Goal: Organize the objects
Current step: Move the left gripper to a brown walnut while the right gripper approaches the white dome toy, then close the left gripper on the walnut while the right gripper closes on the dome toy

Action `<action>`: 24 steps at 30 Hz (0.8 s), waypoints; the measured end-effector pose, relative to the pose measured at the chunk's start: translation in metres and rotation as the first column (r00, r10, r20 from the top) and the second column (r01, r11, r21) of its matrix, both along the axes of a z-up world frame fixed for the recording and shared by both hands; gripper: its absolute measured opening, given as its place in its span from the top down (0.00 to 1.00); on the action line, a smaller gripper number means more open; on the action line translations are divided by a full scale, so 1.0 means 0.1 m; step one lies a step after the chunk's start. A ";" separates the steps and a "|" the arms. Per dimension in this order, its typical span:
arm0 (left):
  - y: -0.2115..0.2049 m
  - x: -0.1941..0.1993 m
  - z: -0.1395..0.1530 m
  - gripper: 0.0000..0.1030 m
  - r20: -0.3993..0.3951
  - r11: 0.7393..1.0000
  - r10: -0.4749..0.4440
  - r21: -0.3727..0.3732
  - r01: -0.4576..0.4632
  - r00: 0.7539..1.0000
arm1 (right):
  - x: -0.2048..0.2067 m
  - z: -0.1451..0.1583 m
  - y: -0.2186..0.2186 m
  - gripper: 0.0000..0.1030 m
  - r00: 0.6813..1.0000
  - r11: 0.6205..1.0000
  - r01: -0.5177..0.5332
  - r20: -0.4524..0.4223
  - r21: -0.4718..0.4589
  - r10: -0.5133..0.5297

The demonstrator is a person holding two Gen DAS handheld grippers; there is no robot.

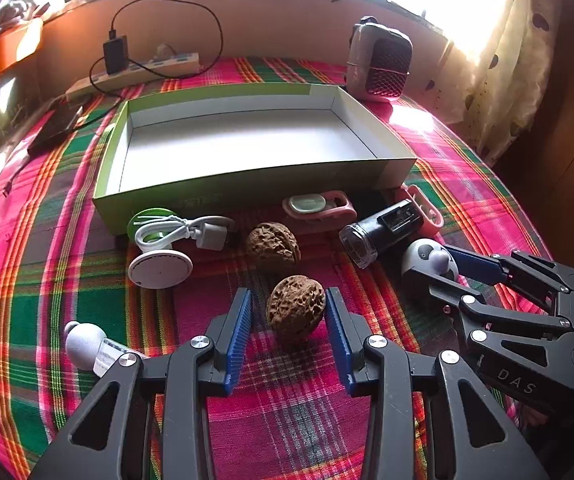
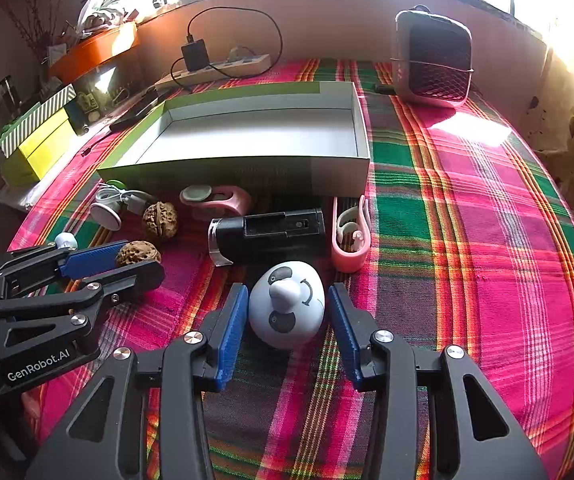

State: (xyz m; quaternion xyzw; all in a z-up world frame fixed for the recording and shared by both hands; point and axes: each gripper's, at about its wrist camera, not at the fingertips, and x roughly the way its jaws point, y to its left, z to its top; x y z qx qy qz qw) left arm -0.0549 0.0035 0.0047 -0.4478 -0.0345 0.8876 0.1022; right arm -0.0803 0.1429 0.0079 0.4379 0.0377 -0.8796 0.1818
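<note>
While both grippers straddle objects, jaws wide:
Left gripper (image 1: 289, 312): around wrinkled brown walnut (image 1: 295, 314), pads apart from it.
Right gripper (image 2: 287, 312): around white panda-faced egg toy (image 2: 287, 306).
Box: shallow green-and-white cardboard tray (image 1: 247, 192), bare inside, behind the clutter.
Surface: pink-green plaid cloth (image 2: 467, 260).

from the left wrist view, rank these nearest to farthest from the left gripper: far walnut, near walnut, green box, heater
1. Near walnut: between the open fingers of the left gripper.
2. Far walnut: just beyond, slightly left.
3. Green box: behind the row of small items, open top.
4. Heater: far right, past the box's back corner.
</note>
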 end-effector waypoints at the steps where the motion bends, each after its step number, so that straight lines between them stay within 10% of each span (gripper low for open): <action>1: 0.00 0.00 0.00 0.66 0.001 1.000 0.000 0.002 0.000 1.000 | 0.00 0.00 0.00 0.62 1.000 1.000 0.000 0.001 0.000 0.000; 24: -0.06 0.00 0.02 0.74 0.006 1.000 0.022 0.020 -0.022 1.000 | 0.02 0.04 0.00 0.63 1.000 1.000 -0.014 -0.002 -0.020 0.014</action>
